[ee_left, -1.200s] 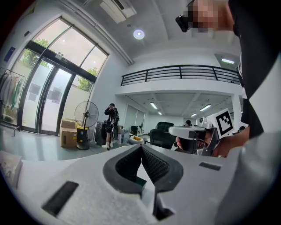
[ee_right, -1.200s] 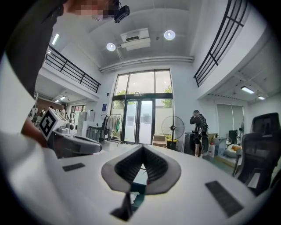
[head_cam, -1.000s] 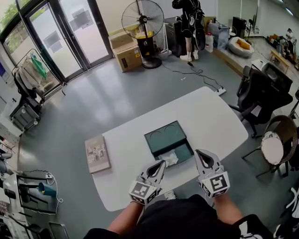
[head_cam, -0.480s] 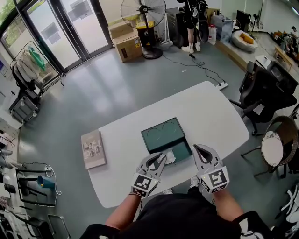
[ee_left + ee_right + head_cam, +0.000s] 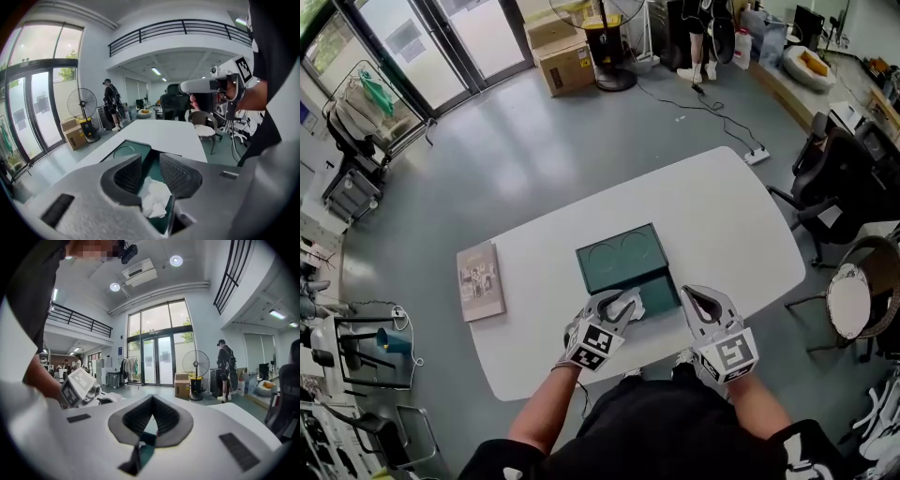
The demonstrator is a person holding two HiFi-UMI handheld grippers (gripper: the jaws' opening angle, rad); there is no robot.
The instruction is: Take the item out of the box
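A dark green box [image 5: 622, 255] lies open on the white table [image 5: 722, 216]. A crumpled white item [image 5: 153, 197] sits in the box's near compartment. My left gripper [image 5: 625, 302] hangs over that compartment. In the left gripper view its jaws [image 5: 150, 161] are opening. The white item lies low between them, and the pads do not press on it. My right gripper [image 5: 701, 296] hovers just right of the box's near corner. Its pads meet at the tips [image 5: 152, 398], with nothing in them. A sliver of the green box [image 5: 149, 439] shows below them.
A thin booklet [image 5: 480, 280] lies on the table's left part. The table's near edge runs just below both grippers. A black office chair [image 5: 834, 159] and a wicker chair [image 5: 862, 291] stand to the right. A cardboard box [image 5: 567, 58] and a standing person [image 5: 703, 28] are far back.
My left gripper has moved right, over the box's near compartment, and its jaws have parted above the white item. The right gripper has hardly moved.
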